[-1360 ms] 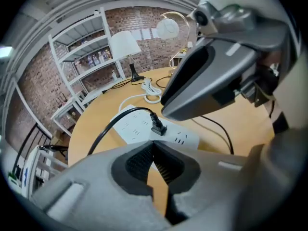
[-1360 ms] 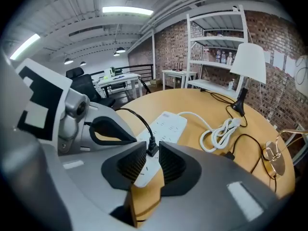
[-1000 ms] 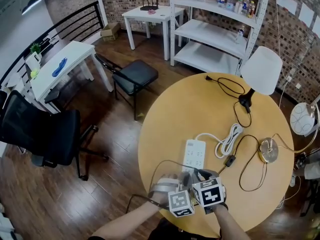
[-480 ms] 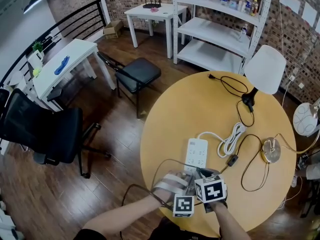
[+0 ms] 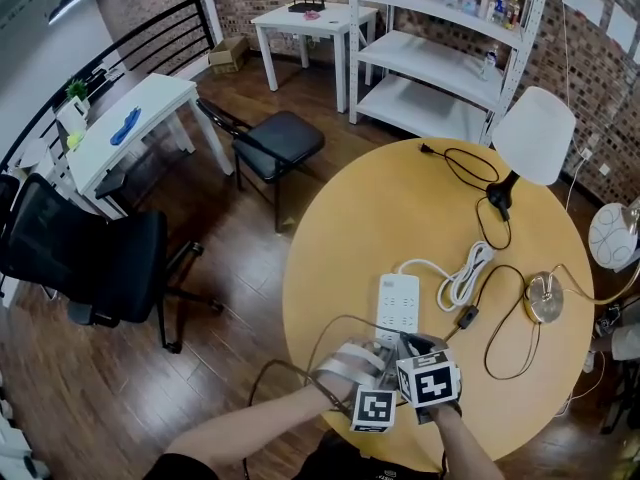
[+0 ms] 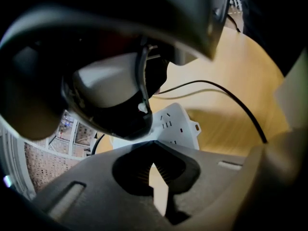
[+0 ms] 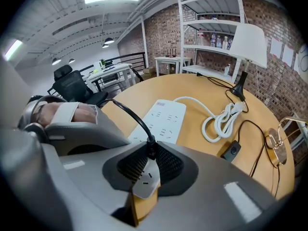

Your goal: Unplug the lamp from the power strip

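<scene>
A white power strip [image 5: 397, 306] lies on the round wooden table [image 5: 350, 228]. A black plug [image 7: 150, 149] with a black cord sits in the strip's near end [image 7: 144, 184]. My right gripper [image 7: 149, 153] has its jaws closing on this plug, and the ribbed pads touch its sides. My left gripper [image 5: 372, 356] is just left of it over the strip's near end [image 6: 178, 126]; its jaws [image 6: 155, 170] stand a narrow slit apart with nothing between them. The white-shaded lamp [image 5: 541, 136] stands at the far right. A gold-based gooseneck lamp [image 5: 543, 299] has an inline cord switch [image 5: 465, 317].
The strip's own white cable lies bundled [image 5: 462, 273] beside it. A loose black cord [image 5: 460, 173] curls at the table's far side. A black chair [image 5: 285, 143], an office chair [image 5: 95, 268], white tables and metal shelves [image 5: 440, 58] stand around the table.
Both grippers stay at the strip's near end and have shifted a little right. Nothing on the table has moved.
</scene>
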Motion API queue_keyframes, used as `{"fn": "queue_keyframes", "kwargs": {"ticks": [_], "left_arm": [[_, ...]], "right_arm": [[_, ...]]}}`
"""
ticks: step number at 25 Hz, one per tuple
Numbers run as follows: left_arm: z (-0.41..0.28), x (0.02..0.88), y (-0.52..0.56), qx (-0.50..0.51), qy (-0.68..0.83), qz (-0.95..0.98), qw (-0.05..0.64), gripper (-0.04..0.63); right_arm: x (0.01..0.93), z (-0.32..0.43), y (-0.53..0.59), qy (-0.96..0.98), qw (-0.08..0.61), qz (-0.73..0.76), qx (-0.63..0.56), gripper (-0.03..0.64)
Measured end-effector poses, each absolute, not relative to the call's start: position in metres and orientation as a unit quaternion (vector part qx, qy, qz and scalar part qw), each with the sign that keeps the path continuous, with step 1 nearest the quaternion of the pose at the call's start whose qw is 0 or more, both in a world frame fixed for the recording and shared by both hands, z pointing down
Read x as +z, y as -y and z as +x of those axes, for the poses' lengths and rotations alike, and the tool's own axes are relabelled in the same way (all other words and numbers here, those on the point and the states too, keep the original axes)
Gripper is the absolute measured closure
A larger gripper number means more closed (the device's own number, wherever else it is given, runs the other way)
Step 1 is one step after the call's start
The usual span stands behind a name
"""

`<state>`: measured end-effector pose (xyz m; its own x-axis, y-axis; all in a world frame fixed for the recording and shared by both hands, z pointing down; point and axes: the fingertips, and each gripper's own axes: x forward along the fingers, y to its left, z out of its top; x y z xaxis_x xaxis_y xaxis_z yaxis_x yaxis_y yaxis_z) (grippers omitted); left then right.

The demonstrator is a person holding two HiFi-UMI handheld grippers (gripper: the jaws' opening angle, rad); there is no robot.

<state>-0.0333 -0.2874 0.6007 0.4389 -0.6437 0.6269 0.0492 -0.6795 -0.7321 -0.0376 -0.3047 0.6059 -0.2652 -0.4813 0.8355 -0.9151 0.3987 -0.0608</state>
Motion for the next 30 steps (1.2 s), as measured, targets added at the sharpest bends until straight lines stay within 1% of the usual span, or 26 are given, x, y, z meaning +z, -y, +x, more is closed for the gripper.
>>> {"fn": "queue_keyframes", "kwargs": {"ticks": [3,8,11,17,25,30], "left_arm": [[-0.044,0.622,0.272,-0.546,-0.121,-0.752,0.35,0.595],[-0.043,0.627,0.272,-0.57,-0.1,-0.748,0.325,0.595],[-0.046,0.63,0.278,-0.592,-0.089,-0.727,0.335,0.595],[-0.046,0.631,0.276,-0.596,-0.091,-0.716,0.351,0.595],[-0.045,0.63,0.277,-0.597,-0.091,-0.713,0.358,0.595],[-0.047,0.628,0.277,-0.592,-0.09,-0.729,0.331,0.595]], "right_arm": [[0.608,-0.038,0.303,0.752,0.386,0.464,0.267,0.555],[0.574,-0.048,0.313,0.796,0.367,0.448,0.177,0.561],[0.557,-0.046,0.327,0.796,0.367,0.444,0.185,0.56],[0.553,-0.038,0.319,0.788,0.366,0.455,0.194,0.56],[0.532,-0.04,0.313,0.793,0.339,0.463,0.206,0.558],[0.527,-0.033,0.308,0.788,0.336,0.474,0.204,0.555]]}}
